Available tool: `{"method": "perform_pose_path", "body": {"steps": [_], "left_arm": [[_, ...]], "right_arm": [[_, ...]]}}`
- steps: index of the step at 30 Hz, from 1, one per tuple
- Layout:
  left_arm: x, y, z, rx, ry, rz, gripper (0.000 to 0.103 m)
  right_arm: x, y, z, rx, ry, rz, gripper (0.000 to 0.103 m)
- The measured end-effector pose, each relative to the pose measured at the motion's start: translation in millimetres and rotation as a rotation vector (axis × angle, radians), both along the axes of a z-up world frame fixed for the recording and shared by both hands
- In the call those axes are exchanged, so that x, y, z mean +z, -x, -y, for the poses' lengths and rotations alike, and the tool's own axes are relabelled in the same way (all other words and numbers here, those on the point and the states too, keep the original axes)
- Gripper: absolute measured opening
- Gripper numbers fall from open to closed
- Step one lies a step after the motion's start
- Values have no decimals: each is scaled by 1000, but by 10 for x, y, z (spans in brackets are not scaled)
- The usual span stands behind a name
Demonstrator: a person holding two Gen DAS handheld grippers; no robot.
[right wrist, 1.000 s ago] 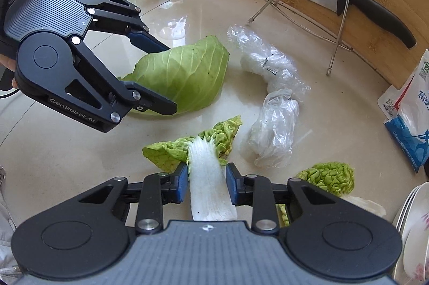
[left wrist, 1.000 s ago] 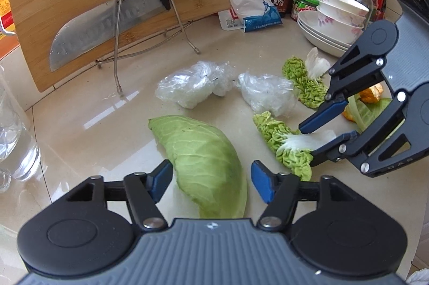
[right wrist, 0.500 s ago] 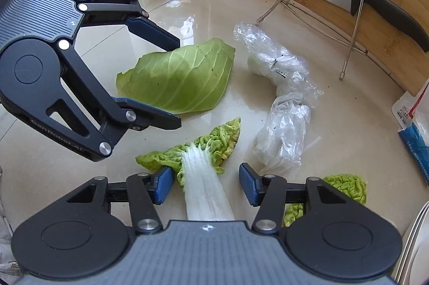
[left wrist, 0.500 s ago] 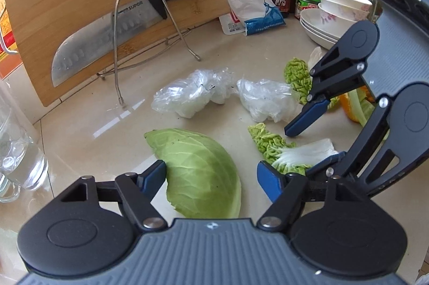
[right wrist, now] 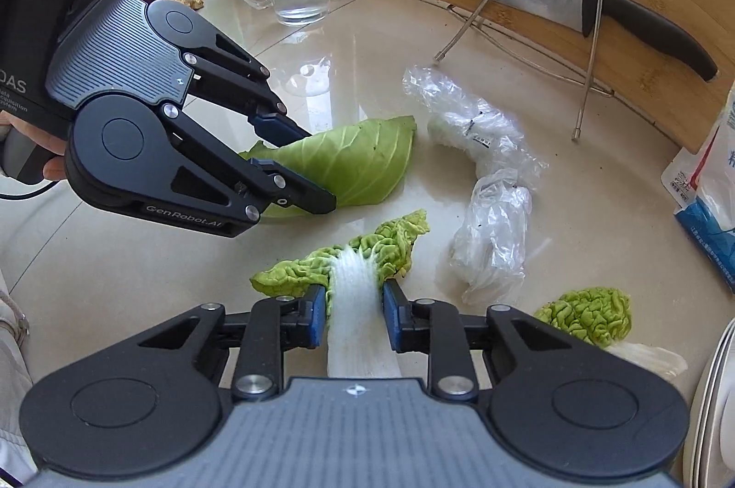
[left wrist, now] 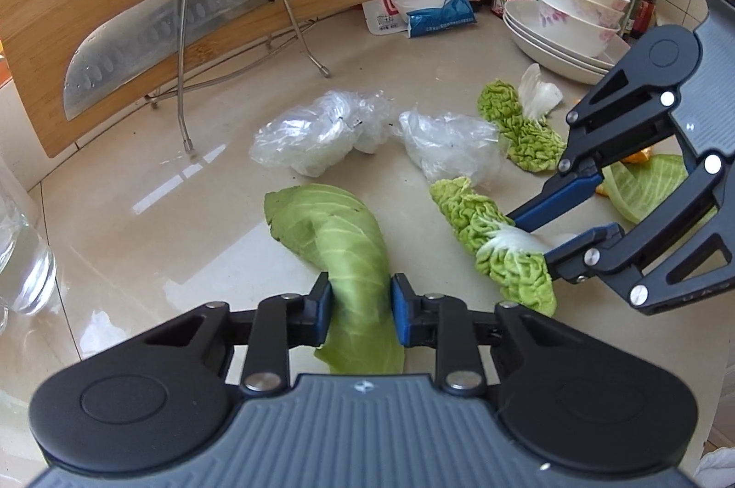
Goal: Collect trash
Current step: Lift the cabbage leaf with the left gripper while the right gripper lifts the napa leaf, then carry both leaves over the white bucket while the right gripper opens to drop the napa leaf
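At the bottom centre of the left wrist view, the left gripper (left wrist: 359, 306) is closing on the cabbage leaf (left wrist: 342, 244) lying on the counter (left wrist: 138, 221). Low in the right wrist view, the right gripper (right wrist: 353, 318) is closing on the napa leaf (right wrist: 356, 281) by its white stalk.

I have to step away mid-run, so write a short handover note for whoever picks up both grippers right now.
Left gripper: jaws closing on the smooth cabbage leaf, pads at its sides.
Right gripper: jaws closing on the white stalk of the crinkled cabbage leaf.
Both leaves lie on the counter, not lifted.
Left to collect: two crumpled plastic wraps, another crinkled leaf, scraps behind the right gripper.
No bin in view.
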State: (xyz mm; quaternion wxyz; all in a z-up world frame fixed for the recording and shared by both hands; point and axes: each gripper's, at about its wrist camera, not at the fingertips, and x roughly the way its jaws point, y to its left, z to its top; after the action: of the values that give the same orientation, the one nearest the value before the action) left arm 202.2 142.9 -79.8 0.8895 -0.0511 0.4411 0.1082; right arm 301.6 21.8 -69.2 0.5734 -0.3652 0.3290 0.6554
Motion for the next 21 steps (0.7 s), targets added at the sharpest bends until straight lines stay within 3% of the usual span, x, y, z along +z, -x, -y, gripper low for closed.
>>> {"method": "perform_pose_path", "body": {"steps": [21], "left_arm": [[405,345,358,-270,51,6,17]], "right_arm": [[347,371,844,-265,-72,3,29]]}}
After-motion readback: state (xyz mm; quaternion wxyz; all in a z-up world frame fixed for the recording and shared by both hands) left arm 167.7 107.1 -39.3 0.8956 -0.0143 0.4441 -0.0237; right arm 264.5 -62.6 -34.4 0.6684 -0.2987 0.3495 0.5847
